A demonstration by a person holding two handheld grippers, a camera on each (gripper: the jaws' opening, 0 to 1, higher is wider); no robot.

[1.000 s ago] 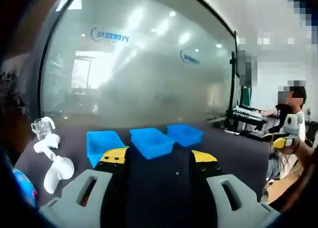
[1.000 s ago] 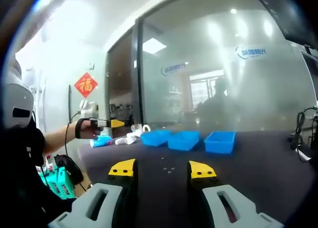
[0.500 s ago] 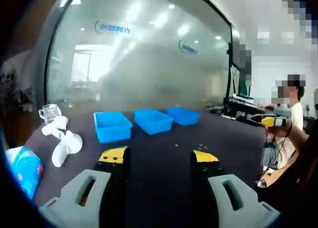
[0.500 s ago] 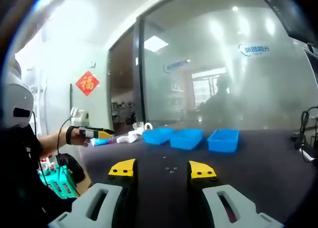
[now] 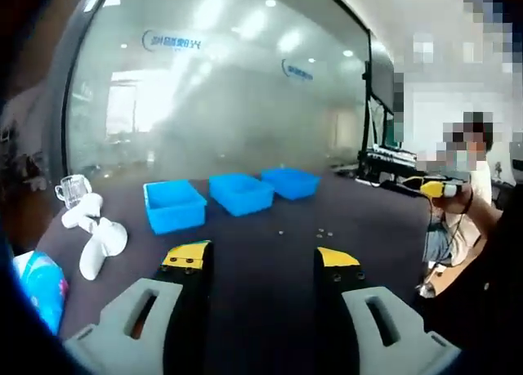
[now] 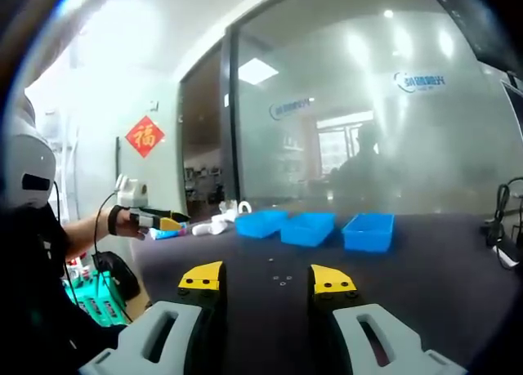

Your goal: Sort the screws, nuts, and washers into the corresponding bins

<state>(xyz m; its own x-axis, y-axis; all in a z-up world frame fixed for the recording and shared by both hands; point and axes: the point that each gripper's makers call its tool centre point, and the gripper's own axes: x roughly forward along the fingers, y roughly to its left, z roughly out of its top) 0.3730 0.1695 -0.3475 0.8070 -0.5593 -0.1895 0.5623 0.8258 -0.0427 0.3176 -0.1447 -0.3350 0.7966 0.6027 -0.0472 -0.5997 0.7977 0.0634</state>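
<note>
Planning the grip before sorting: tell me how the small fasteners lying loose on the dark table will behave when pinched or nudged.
The small fasteners look tiny and flat beside the right gripper, so probably light, hard to pinch and apt to skid on the dark table.

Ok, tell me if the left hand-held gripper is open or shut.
Open. In the left gripper view, the left hand-held gripper has its two yellow-tipped jaws standing well apart, with bare dark table between them and nothing held.

Grey grippers, yellow-tipped black fingers (image 5: 185,256), black sleeve (image 6: 41,228)
</note>
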